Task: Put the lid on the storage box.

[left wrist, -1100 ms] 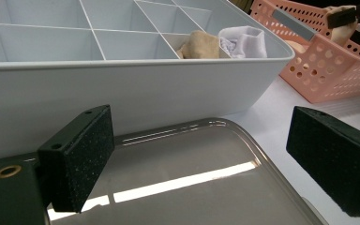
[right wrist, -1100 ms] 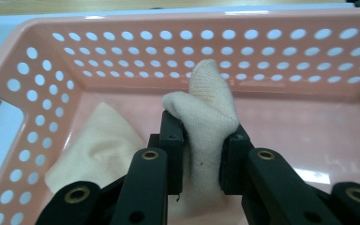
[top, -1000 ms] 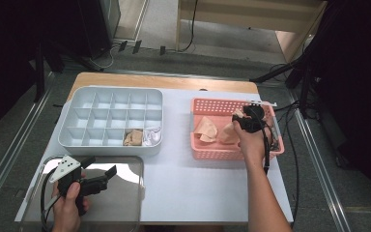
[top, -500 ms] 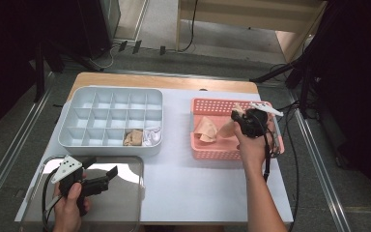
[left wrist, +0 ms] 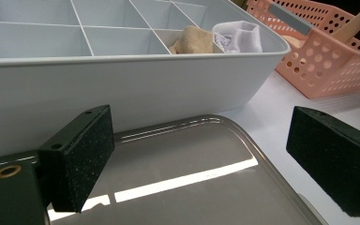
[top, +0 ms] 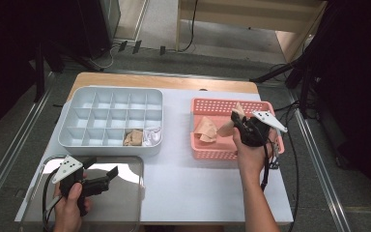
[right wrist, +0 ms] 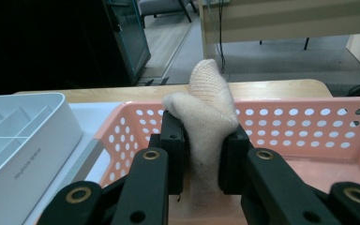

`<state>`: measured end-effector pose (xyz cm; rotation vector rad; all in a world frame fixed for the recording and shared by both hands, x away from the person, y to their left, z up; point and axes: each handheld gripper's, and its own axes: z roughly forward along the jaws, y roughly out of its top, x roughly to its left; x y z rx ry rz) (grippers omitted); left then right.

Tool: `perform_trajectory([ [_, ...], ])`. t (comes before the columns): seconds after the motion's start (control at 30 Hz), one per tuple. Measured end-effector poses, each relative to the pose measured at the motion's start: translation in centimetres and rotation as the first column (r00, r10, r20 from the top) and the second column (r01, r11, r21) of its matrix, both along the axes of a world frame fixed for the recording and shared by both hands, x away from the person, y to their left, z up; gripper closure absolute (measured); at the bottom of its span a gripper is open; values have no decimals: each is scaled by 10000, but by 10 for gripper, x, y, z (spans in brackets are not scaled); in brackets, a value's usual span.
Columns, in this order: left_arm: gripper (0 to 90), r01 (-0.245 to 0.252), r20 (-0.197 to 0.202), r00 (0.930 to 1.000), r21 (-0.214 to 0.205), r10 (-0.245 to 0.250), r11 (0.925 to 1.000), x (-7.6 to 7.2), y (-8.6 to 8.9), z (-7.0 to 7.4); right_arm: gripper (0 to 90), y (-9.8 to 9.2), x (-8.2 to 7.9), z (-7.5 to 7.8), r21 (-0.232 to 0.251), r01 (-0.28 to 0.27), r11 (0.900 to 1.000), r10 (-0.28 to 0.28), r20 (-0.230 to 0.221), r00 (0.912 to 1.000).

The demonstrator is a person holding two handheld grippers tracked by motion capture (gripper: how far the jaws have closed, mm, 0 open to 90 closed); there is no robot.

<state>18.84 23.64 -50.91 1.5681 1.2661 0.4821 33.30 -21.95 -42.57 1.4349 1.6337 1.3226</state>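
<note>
Right gripper [right wrist: 201, 154], black, two-jawed: jaws pinched on a cream knitted sock [right wrist: 206, 126], pads pressing it from both sides. The sock bulges above the pads, toe end standing up; the rest hangs down between the jaws. In the high view the same gripper [top: 237, 122] sits over the right half of the pink perforated plastic basket [top: 211, 152], with the sock [top: 229, 126] clear of the basket floor and the person's right hand [top: 250, 153] at the basket's near rim.

More beige fabric pieces [top: 206, 129] lie in the basket's left half. The basket stands on the white tabletop [top: 203, 183] toward its right edge, near the far side.

Left gripper [left wrist: 197, 159]: jaws spread wide, nothing between the pads. It hovers low over a shiny rectangular metal tray [left wrist: 183, 164] at the tabletop's near left corner, pointing toward the basket. From above, the left gripper [top: 104, 175] is held in the left hand [top: 70, 205] above the tray [top: 125, 212].

Just beyond the tray, at the far left of the tabletop: a pale grey plastic organiser box [top: 77, 116] with a grid of compartments. In its near row, second compartment from the right holds a tan rolled sock [top: 134, 137]; the near right corner compartment holds a white rolled sock [top: 152, 136]. The two touch only the divider between them, as far as I can tell.
</note>
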Motion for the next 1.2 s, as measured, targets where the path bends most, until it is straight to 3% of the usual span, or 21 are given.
perform_trajectory([
  [0.23, 85, 6, -15, 10000, 14, -6, 10000, 0, 0, 0, 767, -2, -17, 1, 264, 67, 9996, -79, 473, 9989],
  [0.57, 85, 33, -26, 10000, 60, -33, 10000, 0, -1, -1, 770, -2, -50, 21, 302, -257, 9992, 225, 1031, 9944],
  [1.2, 85, 66, -12, 10000, 96, -66, 9999, -1, -5, -1, 771, 0, -112, 23, 538, -706, 9961, 632, 1283, 9897],
])
